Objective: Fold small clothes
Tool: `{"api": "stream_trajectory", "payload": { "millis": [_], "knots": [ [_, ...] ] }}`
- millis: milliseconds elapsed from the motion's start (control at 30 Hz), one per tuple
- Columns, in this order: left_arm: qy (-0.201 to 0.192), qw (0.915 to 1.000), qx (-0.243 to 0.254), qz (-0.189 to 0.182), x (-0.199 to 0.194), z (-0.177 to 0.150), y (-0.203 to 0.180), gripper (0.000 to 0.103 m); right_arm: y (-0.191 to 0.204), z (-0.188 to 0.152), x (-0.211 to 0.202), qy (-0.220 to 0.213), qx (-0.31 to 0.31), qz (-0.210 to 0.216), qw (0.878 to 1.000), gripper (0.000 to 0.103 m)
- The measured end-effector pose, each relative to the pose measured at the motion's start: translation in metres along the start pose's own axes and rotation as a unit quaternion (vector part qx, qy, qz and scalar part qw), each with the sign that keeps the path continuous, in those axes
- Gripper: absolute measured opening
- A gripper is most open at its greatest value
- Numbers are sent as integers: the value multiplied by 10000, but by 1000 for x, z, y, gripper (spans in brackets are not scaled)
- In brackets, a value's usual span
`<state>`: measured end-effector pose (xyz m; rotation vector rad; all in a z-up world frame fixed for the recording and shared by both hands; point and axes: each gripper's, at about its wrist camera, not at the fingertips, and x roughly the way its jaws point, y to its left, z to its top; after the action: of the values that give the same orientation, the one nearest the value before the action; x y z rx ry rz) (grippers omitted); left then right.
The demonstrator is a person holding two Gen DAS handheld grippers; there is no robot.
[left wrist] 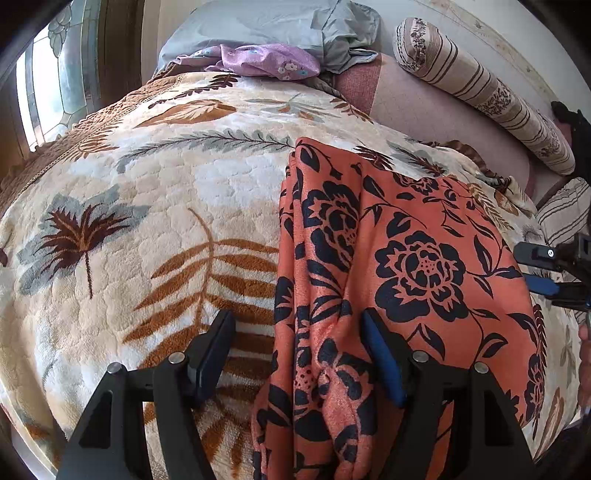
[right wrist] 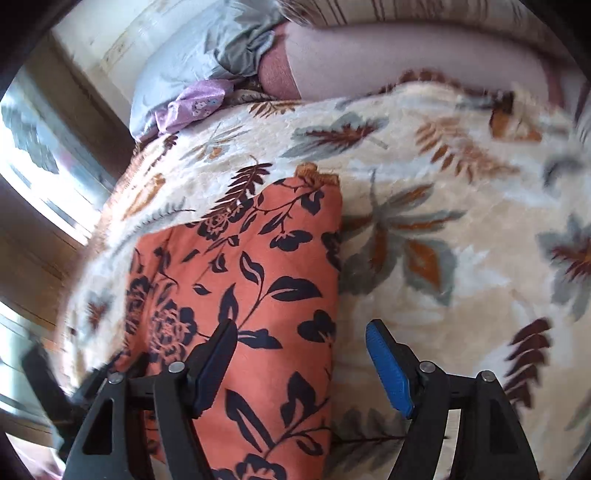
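Orange garment (left wrist: 406, 258) black-flowered, folded long on blanket (left wrist: 147, 221); both claws apart, empty.

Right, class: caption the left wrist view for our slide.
Open left hand-held gripper straddling the orange floral garment's edge on a leaf-print blanket.

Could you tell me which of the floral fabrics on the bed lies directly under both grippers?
The orange cloth with black flowers. The small lilac flowered cloth lies far off by the grey pillow, and the cream leaf-print blanket is the bedcover underneath.

bed (left wrist: 443, 110) | leaf-print blanket (left wrist: 166, 192) on top | orange floral garment (left wrist: 406, 240) on blanket
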<state>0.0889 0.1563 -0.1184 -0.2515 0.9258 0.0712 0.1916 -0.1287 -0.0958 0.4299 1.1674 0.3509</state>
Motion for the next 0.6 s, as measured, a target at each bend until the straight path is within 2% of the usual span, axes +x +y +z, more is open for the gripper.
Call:
{"api": "stream_trajectory", "payload": {
  "millis": [67, 133, 200, 233, 300, 333, 400, 433, 467, 500, 533, 567, 600],
  "knots": [
    [5, 10000, -10, -5, 0, 0, 0, 72, -20, 10, 14, 117, 444, 415, 9981, 75],
    [19, 10000, -31, -23, 1, 1, 1, 72, -24, 16, 23, 98, 565, 744, 9956, 76],
    [16, 10000, -28, -22, 1, 1, 1, 73, -22, 22, 37, 260, 629, 1106, 9915, 75],
    [13, 10000, -22, -22, 2, 1, 1, 73, -19, 22, 44, 357, 591, 1043, 9921, 74],
    [14, 10000, -9, -19, 4, 1, 1, 73, -10, 23, 49, 377, 375, 581, 9969, 43],
    [14, 10000, -6, -8, 5, 2, 0, 74, -2, 21, 44, 255, 206, 376, 9988, 42],
    [-6, 10000, 23, 15, 5, 2, -1, 74, 23, 15, 31, -172, -549, -371, 9977, 39],
    [-16, 10000, 38, 34, 6, 2, -1, 74, 31, 10, 33, -271, -766, -623, 9947, 39],
    [-23, 10000, 41, 40, 6, 1, -1, 74, 30, 9, 36, -266, -736, -746, 9941, 46],
    [-32, 10000, 39, 37, 6, 1, -1, 74, 26, 8, 39, -199, -542, -803, 9951, 64],
    [-49, 10000, 25, 24, 5, 1, 0, 74, 21, 7, 37, -160, -305, -654, 9973, 72],
    [-65, 10000, 12, 13, 5, 0, 0, 74, 17, 4, 30, -196, -165, -378, 9990, 74],
    [-80, 10000, 5, 9, 5, 0, 0, 74, 18, 0, 22, -269, -167, -298, 9991, 74]
  ]
}}
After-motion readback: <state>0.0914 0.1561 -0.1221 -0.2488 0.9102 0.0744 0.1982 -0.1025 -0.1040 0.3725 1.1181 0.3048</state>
